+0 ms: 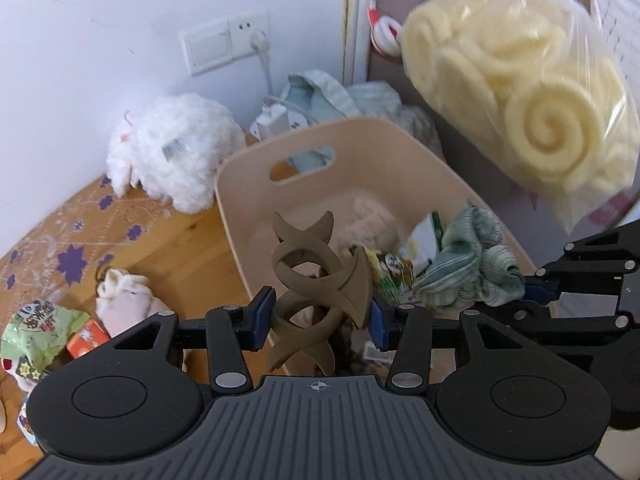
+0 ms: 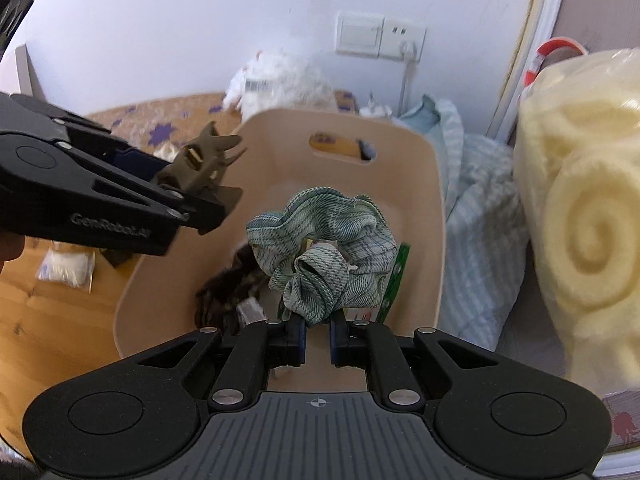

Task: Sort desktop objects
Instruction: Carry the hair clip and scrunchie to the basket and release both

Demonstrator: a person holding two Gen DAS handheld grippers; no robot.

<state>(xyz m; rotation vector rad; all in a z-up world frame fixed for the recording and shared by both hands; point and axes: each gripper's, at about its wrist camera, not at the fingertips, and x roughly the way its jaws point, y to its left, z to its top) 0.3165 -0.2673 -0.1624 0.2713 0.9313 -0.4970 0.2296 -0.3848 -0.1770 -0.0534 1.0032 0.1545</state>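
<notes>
Olive hair claw [image 1: 316, 280] sits clamped between the left tongs [image 1: 320, 320]; the right tongs [image 2: 318, 336], nearly closed, pinch a green scrunchie [image 2: 324, 256], both over the beige basket [image 2: 400, 160].

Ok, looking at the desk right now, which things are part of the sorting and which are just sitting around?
Part of the job:
- brown hair claw, clamped in the left gripper
- green scrunchie, pinched by the right gripper
- beige bin below both
- snack packets on the desk

Just lying about:
- white plush toy
- bag of foam rolls
- red headphones
</notes>
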